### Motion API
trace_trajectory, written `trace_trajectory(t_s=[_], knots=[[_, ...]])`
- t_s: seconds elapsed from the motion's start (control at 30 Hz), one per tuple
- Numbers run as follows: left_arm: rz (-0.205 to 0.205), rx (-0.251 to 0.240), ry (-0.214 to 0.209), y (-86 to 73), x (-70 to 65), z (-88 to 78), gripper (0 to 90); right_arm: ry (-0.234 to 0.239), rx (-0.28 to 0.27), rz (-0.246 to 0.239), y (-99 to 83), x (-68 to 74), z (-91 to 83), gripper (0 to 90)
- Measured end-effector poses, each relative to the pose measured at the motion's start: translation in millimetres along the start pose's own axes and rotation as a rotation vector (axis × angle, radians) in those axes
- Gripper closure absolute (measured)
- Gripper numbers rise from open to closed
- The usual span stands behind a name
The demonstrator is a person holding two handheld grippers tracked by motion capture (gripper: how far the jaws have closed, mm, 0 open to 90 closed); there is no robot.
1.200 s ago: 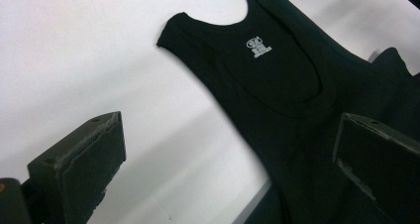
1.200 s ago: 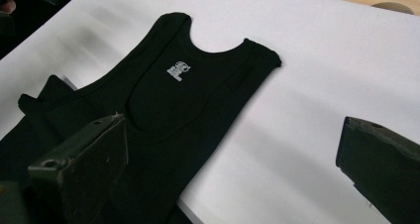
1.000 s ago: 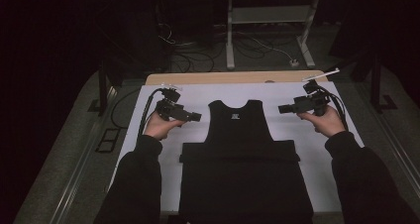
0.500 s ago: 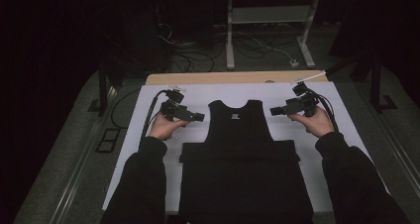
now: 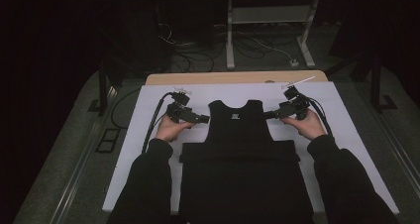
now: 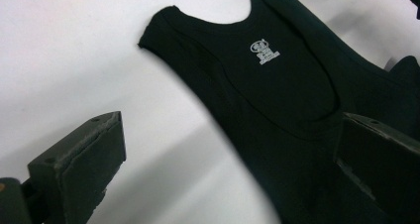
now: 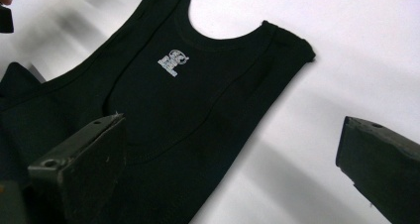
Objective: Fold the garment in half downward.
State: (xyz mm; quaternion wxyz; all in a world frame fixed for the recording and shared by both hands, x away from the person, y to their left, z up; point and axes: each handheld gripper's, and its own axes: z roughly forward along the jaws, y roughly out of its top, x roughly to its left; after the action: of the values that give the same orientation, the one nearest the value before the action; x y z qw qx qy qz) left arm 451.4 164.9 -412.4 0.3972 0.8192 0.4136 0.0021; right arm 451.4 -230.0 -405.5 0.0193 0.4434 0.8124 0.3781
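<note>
Black tank top (image 5: 240,135) lies flat on the white sheet (image 5: 148,100), centred, neck toward the far edge, folded lower part toward the person. Long axis runs near to far. Small white label (image 5: 235,117) just below the neckline.

Bare sheet shows on both sides of the top and beyond its straps; sheet edges stand well clear of the cloth at left, right and far side.

Left gripper (image 5: 204,119): just beside the top's left armhole edge, jaws spread, nothing between them. Right gripper (image 5: 267,116): at the right armhole edge, jaws spread wide, empty.
</note>
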Motion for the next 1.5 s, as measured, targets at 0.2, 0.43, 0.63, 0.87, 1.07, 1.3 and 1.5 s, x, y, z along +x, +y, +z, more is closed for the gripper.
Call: trace_trajectory(t_s=[0.2,0.43,0.63,0.87,1.07,1.3,1.5], knots=[[0.002,0.010,-0.004,-2.0,0.0,8.3,0.0,0.001,0.004,0.006,-1.7,0.1,6.4,0.0],[-0.004,0.015,-0.007,-4.0,-0.3,16.4,0.0,0.004,0.010,-0.004,-3.2,3.0,17.1,0.0],[0.006,0.027,-0.010,-6.3,-2.7,22.3,0.0,0.004,0.025,-0.014,-5.1,6.9,26.2,0.0],[-0.001,0.023,-0.012,-7.2,-3.8,28.4,0.0,-0.010,0.038,-0.028,-7.0,11.0,35.8,3.5],[-0.010,0.027,-0.010,-8.2,-3.2,32.7,0.0,-0.011,0.040,-0.015,-8.5,10.6,41.4,7.8],[-0.006,0.016,0.024,-7.2,-4.6,34.5,10.2,-0.010,0.033,-0.016,-9.5,12.6,48.4,14.3],[-0.006,0.023,0.045,-7.8,-4.1,36.8,16.3,-0.032,0.033,-0.008,-10.3,12.6,50.9,19.4]])
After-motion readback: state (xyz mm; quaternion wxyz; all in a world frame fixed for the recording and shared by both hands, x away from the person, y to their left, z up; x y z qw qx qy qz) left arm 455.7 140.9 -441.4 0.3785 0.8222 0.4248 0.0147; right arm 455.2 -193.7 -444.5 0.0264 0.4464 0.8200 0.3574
